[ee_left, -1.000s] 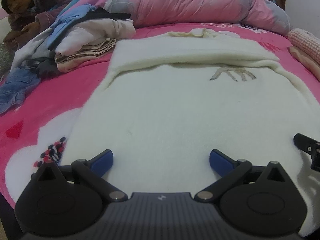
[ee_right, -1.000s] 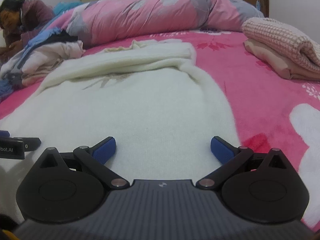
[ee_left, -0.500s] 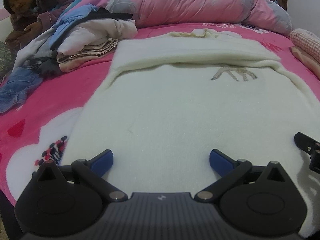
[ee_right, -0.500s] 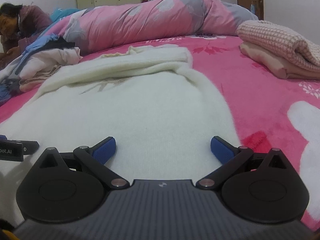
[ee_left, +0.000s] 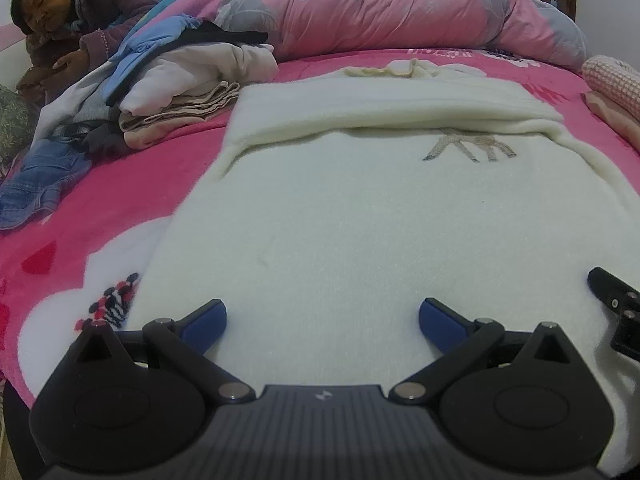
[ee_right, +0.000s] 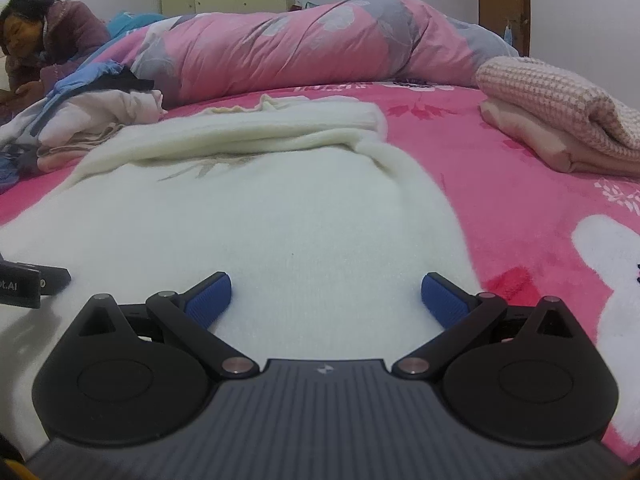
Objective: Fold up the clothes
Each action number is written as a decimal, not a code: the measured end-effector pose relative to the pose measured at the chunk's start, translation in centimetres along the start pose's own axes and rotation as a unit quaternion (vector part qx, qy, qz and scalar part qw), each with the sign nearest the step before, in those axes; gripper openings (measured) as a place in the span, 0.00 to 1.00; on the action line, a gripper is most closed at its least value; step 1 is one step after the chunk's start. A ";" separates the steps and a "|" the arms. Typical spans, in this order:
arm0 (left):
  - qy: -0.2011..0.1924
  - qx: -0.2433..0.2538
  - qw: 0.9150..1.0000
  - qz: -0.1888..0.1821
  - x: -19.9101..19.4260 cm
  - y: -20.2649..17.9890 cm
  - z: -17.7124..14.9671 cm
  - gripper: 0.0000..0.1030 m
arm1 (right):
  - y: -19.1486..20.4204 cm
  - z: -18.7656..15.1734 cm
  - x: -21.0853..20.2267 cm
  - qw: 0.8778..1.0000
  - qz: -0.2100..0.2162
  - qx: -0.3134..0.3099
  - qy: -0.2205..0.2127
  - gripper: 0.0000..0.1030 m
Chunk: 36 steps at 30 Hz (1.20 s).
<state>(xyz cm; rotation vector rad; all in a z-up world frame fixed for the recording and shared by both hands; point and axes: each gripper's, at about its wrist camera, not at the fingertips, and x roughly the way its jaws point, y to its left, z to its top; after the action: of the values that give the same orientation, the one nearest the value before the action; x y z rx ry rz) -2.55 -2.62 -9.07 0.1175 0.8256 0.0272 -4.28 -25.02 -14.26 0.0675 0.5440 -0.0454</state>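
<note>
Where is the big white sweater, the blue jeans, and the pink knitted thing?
white sweater (ee_left: 360,220): left wrist view, middle of its flat front.
blue jeans (ee_left: 40,184): left wrist view, on the crumpled denim.
pink knitted thing (ee_right: 560,100): right wrist view, its folded top.

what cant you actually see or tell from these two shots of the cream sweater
- Near hem of the cream sweater: hidden in both wrist views under each tool's black body.
- Its sleeves: the folded-over far part covers them.
- Grey design on the sweater: partly under that fold, unreadable.
- Right tool in the left wrist view: cut off by the right edge.
- Left tool in the right wrist view: cut off by the left edge.
</note>
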 end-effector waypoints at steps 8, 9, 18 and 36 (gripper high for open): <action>-0.013 -0.003 1.000 -0.011 0.0 0.3 -0.3 1.00 | 0.1 -0.4 -0.2 1.000 0.004 -0.006 -0.006 0.99; -0.018 -0.007 1.000 -0.018 0.0 0.6 -0.5 1.00 | 0.1 -0.4 -0.2 1.000 0.005 -0.007 -0.007 0.99; -0.072 -0.008 0.993 -0.089 -0.5 2.7 -2.3 1.00 | 0.2 -0.6 0.0 1.000 0.007 -0.018 -0.014 0.99; -0.085 -0.078 0.978 -0.174 -6.1 16.7 -7.4 1.00 | 0.1 -0.8 0.1 0.999 0.009 -0.025 -0.027 0.99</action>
<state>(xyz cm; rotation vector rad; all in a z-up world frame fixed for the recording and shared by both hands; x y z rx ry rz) -11.76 14.20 -7.65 -0.1718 0.6612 -0.2460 -4.59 -24.85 -15.01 0.0225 0.4892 -0.0155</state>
